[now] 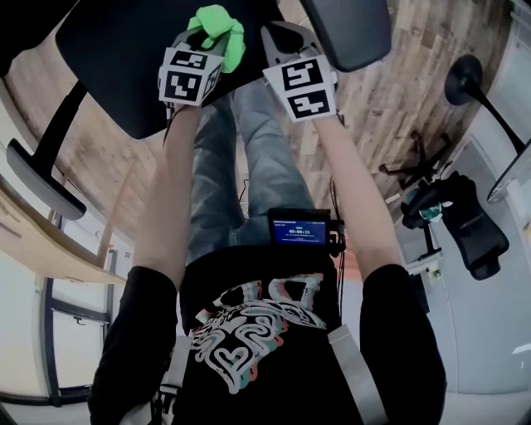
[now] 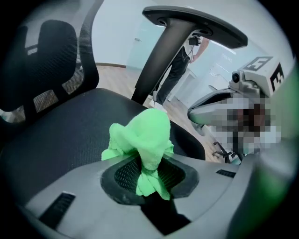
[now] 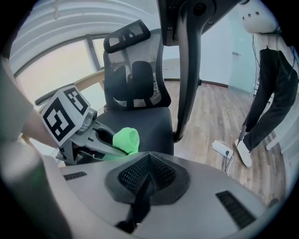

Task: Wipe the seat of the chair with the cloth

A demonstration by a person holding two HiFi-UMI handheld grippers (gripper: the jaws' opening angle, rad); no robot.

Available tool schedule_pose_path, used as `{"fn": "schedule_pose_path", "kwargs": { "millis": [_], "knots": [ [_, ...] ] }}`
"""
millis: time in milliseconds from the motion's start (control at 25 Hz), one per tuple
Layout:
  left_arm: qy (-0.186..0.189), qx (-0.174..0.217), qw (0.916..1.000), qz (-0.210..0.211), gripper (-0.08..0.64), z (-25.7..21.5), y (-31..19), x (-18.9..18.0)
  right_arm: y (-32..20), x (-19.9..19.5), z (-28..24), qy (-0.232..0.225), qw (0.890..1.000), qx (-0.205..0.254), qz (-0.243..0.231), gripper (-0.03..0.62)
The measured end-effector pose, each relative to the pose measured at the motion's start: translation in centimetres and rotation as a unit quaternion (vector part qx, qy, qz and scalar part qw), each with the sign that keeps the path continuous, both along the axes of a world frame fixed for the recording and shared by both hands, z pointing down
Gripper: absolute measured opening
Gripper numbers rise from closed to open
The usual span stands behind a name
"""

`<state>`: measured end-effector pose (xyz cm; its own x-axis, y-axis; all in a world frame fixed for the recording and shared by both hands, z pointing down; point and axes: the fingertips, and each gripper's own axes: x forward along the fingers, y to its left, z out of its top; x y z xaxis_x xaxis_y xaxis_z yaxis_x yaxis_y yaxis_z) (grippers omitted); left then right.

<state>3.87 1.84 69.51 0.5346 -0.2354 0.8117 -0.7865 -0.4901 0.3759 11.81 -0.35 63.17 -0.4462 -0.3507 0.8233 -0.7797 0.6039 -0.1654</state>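
Head view — cloth (image 1: 218, 25) hides left gripper (image 1: 207, 43) tips; seat (image 1: 116, 58) cut off.

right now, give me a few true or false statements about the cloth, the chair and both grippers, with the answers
1. The left gripper is clamped on the green cloth. True.
2. The right gripper holds a second cloth. False: its jaws are together with nothing between them.
3. The chair seat is black. True.
4. The cloth is spread flat across the seat. False: it is bunched up in the left gripper's jaws.
5. The cloth is blue. False: it is bright green.
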Motion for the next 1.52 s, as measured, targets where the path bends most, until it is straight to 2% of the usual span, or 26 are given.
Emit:
{"fn": "schedule_pose_path", "kwargs": {
  "millis": [240,680,1000,1520],
  "knots": [
    [0.006,0.022,0.998,0.058,0.098,-1.1,0.2,3.2,-0.1,-0.1,-0.1,-0.003,1.0,0.002,-0.002,0.002],
    [0.011,0.039,0.9966,0.072,0.098,-1.2,0.4,3.2,0.2,-0.7,0.0,-0.015,1.0,-0.003,-0.011,0.002],
    [0.004,0.036,0.9959,0.082,0.098,-0.9,0.6,2.0,0.0,-1.8,-0.4,-0.033,0.999,-0.008,-0.024,0.002],
    [-0.033,0.022,0.9963,0.077,0.098,0.5,1.4,-3.1,0.7,-2.1,-0.1,-0.035,0.999,-0.01,-0.037,0.002]
  ]
}}
